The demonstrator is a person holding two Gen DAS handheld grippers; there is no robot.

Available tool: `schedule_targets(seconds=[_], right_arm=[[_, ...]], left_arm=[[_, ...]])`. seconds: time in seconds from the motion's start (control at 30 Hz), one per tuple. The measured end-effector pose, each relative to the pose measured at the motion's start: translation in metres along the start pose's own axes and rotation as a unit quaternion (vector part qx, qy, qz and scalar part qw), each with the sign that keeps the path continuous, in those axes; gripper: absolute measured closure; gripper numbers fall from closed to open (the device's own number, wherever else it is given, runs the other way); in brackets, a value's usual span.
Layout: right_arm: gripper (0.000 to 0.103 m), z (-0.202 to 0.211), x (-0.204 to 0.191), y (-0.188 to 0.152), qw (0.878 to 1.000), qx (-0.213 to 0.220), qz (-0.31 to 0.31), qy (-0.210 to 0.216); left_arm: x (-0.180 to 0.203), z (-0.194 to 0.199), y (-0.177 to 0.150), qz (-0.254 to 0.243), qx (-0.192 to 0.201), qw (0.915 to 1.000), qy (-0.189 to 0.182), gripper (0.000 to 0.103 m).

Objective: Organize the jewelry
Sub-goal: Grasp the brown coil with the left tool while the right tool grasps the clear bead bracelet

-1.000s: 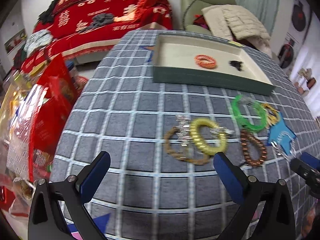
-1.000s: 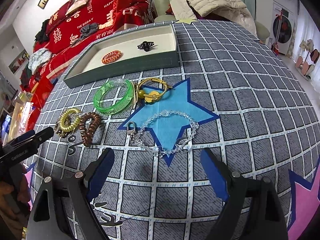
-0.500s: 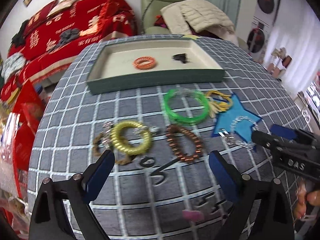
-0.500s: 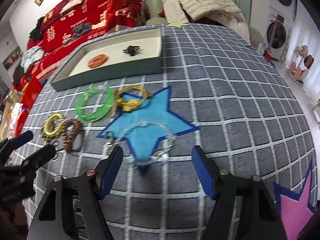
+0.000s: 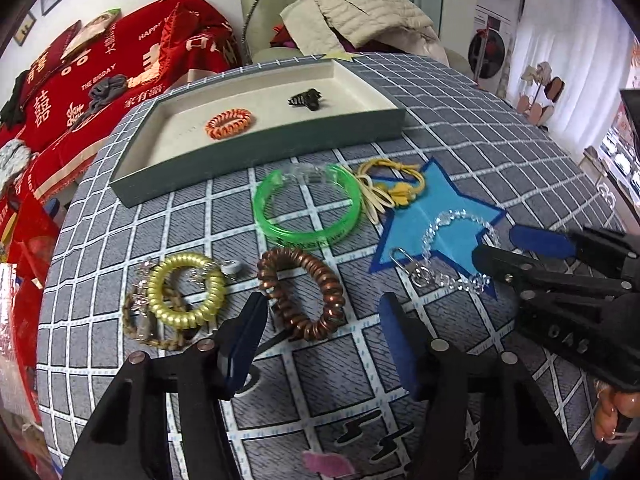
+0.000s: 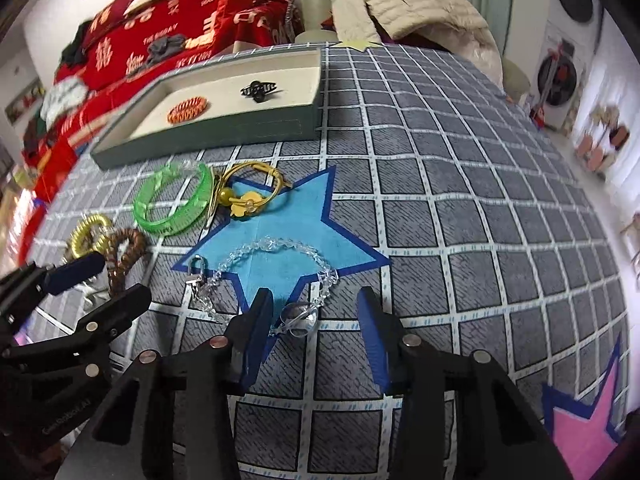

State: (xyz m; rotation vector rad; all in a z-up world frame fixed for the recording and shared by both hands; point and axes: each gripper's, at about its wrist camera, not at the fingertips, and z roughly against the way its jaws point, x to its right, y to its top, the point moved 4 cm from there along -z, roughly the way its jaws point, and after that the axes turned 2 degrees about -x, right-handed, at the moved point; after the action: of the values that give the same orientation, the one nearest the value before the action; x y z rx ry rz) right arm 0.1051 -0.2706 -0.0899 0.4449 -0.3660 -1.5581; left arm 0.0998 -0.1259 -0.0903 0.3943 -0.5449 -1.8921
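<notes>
Loose jewelry is spread before the green tray point(image 5: 280, 144), awaiting sorting. The left gripper point(image 5: 320, 332), jaws just narrowing but unclosed, is set astride the brown coil bracelet point(image 5: 302, 292); the right gripper point(image 6: 314, 328) likewise brackets the crystal bracelet point(image 6: 280, 256).

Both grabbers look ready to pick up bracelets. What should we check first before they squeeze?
1. Brown coil bracelet sits between left gripper jaws, which have just been closing: ok.
2. Left pads pressing on it: not ok, gaps show.
3. Clear bead bracelet pendant between right gripper jaws, also closing: ok.
4. Right pads touching it: not ok.
5. Tray has room: ok.
6. Bead chain free of snags: cannot tell.
</notes>
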Motion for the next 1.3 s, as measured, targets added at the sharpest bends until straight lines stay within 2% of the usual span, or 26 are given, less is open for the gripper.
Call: schedule_targets(seconds=[0.03, 0.17, 0.2, 0.27, 0.37, 0.43, 0.5, 0.9, 1.3], right_arm=[[0.058, 0.000, -0.003, 0.000, 1.000, 0.002, 0.013, -0.009], [0.064, 0.000, -0.005, 0.000, 1.000, 0.002, 0.017, -0.004], [0.068, 0.000, -0.005, 0.000, 1.000, 0.002, 0.018, -0.004], [0.079, 0.001, -0.006, -0.001, 1.000, 0.001, 0.022, -0.003], [0.080, 0.001, -0.007, -0.001, 1.000, 0.000, 0.020, -0.003], [0.080, 0.002, -0.006, -0.002, 1.000, 0.001, 0.017, -0.001], [0.080, 0.003, -0.005, -0.003, 1.000, 0.003, 0.016, -0.003], [0.080, 0.019, 0.012, -0.001, 0.999, 0.016, -0.021, 0.022], [0.080, 0.051, 0.013, 0.025, 0.997, 0.053, -0.026, 0.047]], left_arm=[[0.001, -0.002, -0.001, -0.003, -0.003, 1.0000, 0.002, 0.036], [0.001, -0.004, -0.002, -0.003, -0.008, 1.0000, -0.005, 0.038], [0.000, -0.004, -0.002, -0.002, -0.008, 0.9999, -0.010, 0.044], [0.000, -0.003, -0.002, 0.000, -0.009, 0.9998, -0.018, 0.047], [-0.001, -0.002, -0.002, -0.003, -0.007, 0.9996, -0.029, 0.053], [-0.002, 0.000, -0.001, -0.003, -0.005, 0.9992, -0.038, 0.073], [-0.004, 0.002, -0.001, -0.002, -0.006, 0.9986, -0.053, 0.073], [-0.008, 0.022, 0.002, 0.004, 0.016, 0.9966, -0.081, 0.073], [-0.024, 0.057, 0.027, 0.017, 0.060, 0.9943, -0.087, 0.073]])
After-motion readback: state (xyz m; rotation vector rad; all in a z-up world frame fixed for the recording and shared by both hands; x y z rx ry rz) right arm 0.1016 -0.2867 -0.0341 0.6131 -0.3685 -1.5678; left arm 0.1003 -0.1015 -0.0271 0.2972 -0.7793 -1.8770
